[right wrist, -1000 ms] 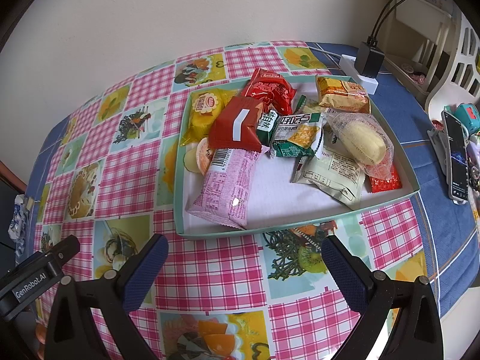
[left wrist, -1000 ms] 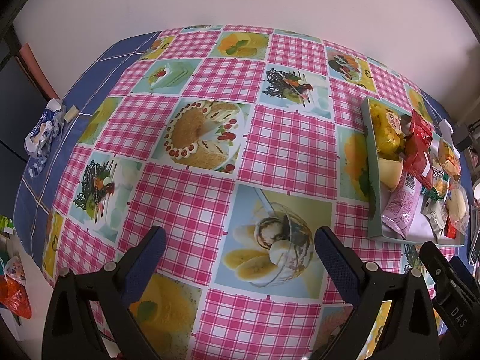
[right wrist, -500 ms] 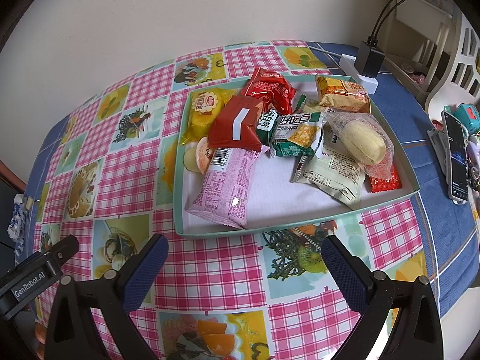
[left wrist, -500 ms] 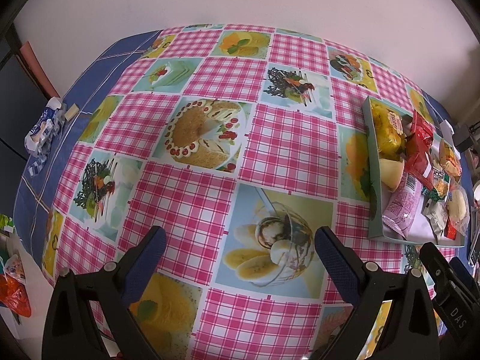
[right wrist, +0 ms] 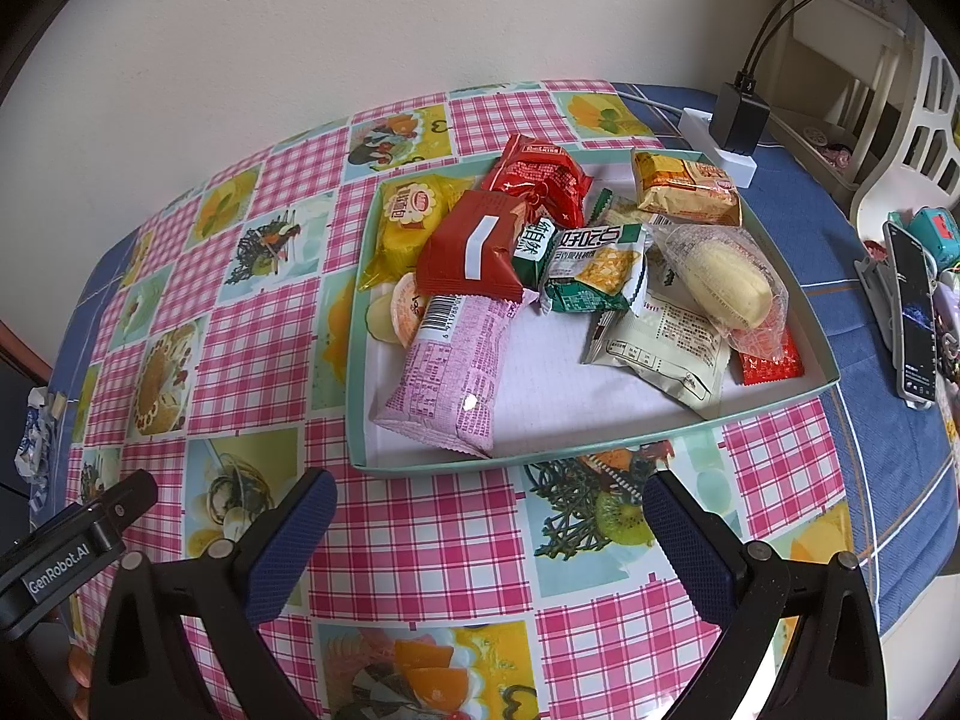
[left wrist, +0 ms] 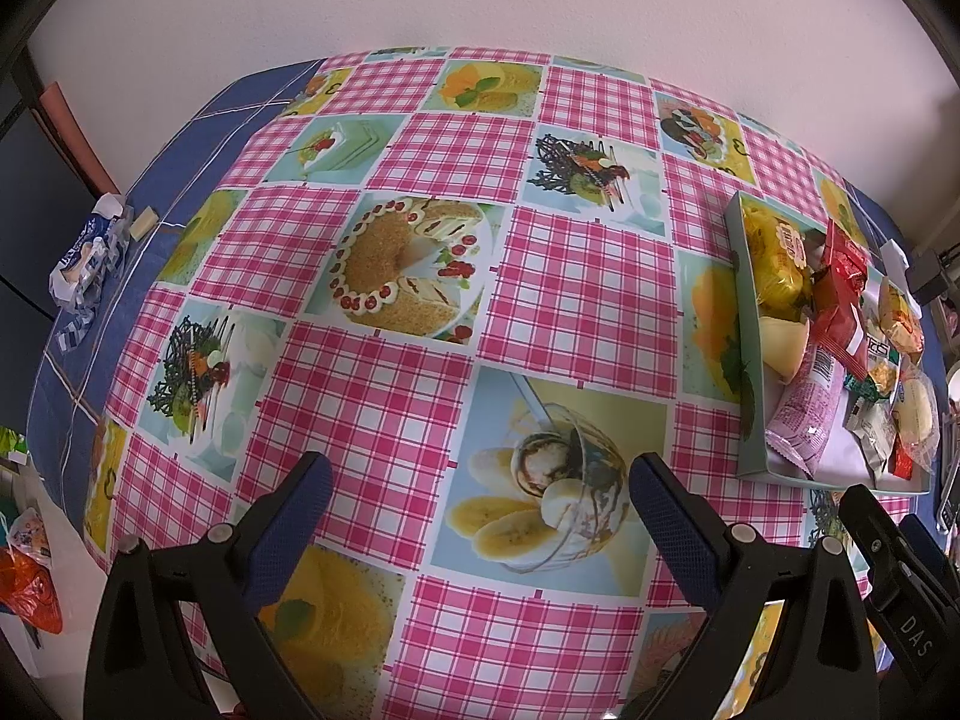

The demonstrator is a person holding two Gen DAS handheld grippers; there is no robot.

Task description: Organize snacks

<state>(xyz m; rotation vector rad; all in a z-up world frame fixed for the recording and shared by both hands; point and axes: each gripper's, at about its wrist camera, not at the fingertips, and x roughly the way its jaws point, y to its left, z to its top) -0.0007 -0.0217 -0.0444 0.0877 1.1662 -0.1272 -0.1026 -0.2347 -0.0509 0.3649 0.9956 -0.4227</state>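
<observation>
Left gripper (left wrist: 480, 492): jaws released, empty, above bare checked desk (left wrist: 384, 420) filling centre frame. Right gripper (right wrist: 489, 507): jaws released, empty, just short of the tray (right wrist: 540, 459) lower rim. Snacks (right wrist: 570, 264) piled in the tray, centre frame; pink packet (right wrist: 450, 372) nearest. Phone (right wrist: 912, 312) at right edge, charger (right wrist: 741, 120) upper right, crumpled wrapper (left wrist: 90, 258) at left.

Almost nothing changed. In the left wrist view the tray (left wrist: 744, 324) of snacks at the right edge drifted very slightly lower in the frame; the right wrist view showed no visible shift.
</observation>
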